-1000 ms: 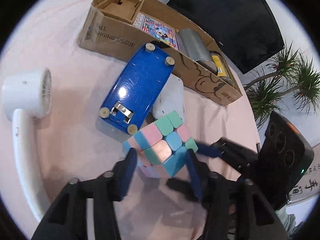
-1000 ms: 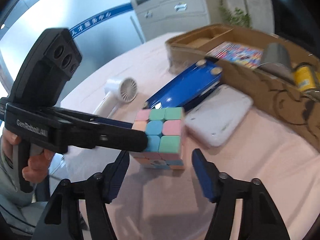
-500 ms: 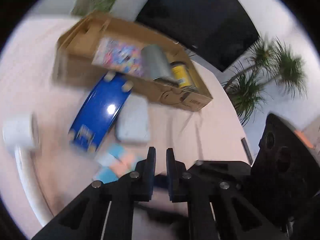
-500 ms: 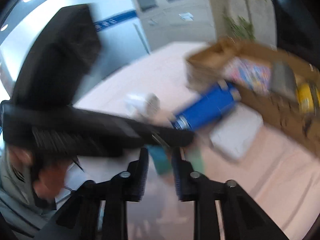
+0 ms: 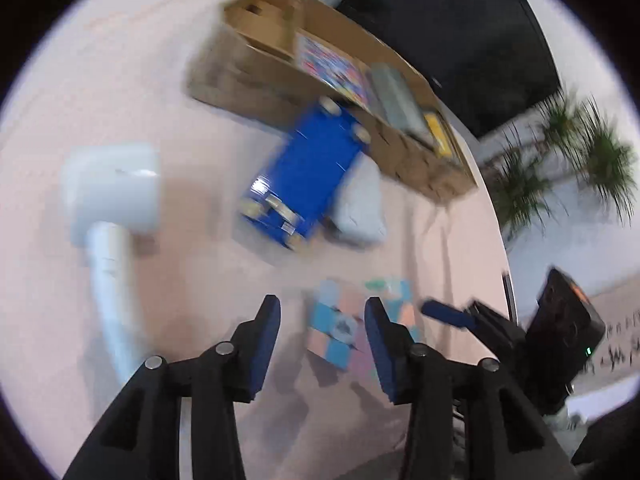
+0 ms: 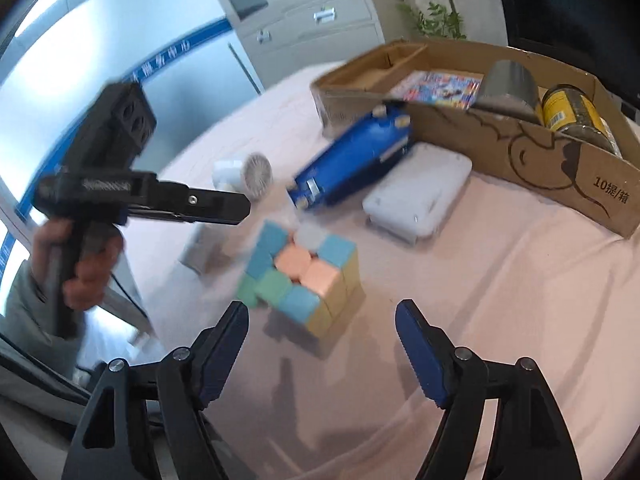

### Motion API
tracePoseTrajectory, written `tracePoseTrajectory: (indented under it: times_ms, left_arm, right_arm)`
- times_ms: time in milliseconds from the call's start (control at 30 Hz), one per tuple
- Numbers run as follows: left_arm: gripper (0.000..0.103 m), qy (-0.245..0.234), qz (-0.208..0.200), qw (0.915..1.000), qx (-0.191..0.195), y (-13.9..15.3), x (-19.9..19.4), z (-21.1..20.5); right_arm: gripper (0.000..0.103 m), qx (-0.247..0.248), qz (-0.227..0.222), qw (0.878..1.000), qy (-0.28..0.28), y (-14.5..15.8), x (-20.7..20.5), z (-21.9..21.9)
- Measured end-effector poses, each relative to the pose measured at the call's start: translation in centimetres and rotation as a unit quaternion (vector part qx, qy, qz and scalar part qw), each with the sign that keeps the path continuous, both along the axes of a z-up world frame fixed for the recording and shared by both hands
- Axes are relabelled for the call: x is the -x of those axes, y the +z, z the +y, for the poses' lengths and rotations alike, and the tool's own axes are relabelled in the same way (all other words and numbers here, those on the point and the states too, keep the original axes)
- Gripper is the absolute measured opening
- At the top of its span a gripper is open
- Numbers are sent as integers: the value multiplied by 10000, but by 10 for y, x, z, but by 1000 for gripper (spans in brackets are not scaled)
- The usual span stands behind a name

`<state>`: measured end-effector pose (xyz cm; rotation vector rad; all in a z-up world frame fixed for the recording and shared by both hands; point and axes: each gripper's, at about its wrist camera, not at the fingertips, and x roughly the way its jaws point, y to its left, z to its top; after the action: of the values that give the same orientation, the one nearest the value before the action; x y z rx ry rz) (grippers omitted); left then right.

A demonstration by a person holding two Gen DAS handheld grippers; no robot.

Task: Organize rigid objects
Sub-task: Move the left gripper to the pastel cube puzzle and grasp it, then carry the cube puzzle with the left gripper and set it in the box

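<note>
Pastel puzzle cube (image 6: 302, 280): we are judging it light, stiff and smooth-sided, best pinched across two opposite flat faces. We are seeing one layer twisted off square. It is lying on the pink tabletop (image 6: 500, 300), near the cardboard box (image 6: 520, 152). Left gripper (image 5: 322, 322) and right gripper (image 6: 320, 326): jaws opening, clasping nothing.

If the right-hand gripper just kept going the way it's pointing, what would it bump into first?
Most likely the pastel-coloured puzzle cube sitting on the pink tablecloth. It lies just ahead of the right gripper, whose jaws are opening with nothing between them. Depth is hard to judge, so it might instead meet the cloth just short of it.
</note>
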<state>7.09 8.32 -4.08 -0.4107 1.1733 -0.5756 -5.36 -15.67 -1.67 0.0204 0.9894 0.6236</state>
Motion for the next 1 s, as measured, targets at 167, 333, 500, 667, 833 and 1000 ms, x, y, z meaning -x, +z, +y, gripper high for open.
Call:
tracePoseTrajectory:
  times_ms: [167, 333, 500, 667, 833, 1000]
  left_arm:
    - [43, 35, 255, 9992, 319, -11, -3, -18]
    - [43, 140, 350, 9991, 181, -10, -6, -21]
    - [43, 106, 236, 9985, 476, 3, -8, -19]
    - [44, -4, 419, 9987, 278, -11, -13, -36]
    - [44, 350, 855, 9922, 842, -27, -27, -20]
    - [44, 539, 1490, 9752, 1543, -48, -31, -8]
  right_arm:
    - [73, 0, 38, 10000, -61, -16, -10, 9]
    - [68, 124, -126, 9998, -110, -12, -12, 15]
    - [68, 458, -300, 9985, -35, -10, -7, 26]
    - [68, 568, -245, 9980, -159, -8, -12, 38]
    - [64, 489, -323, 9982, -99, -5, -12, 36]
    - [59, 176, -607, 9980, -17, 5, -7, 22]
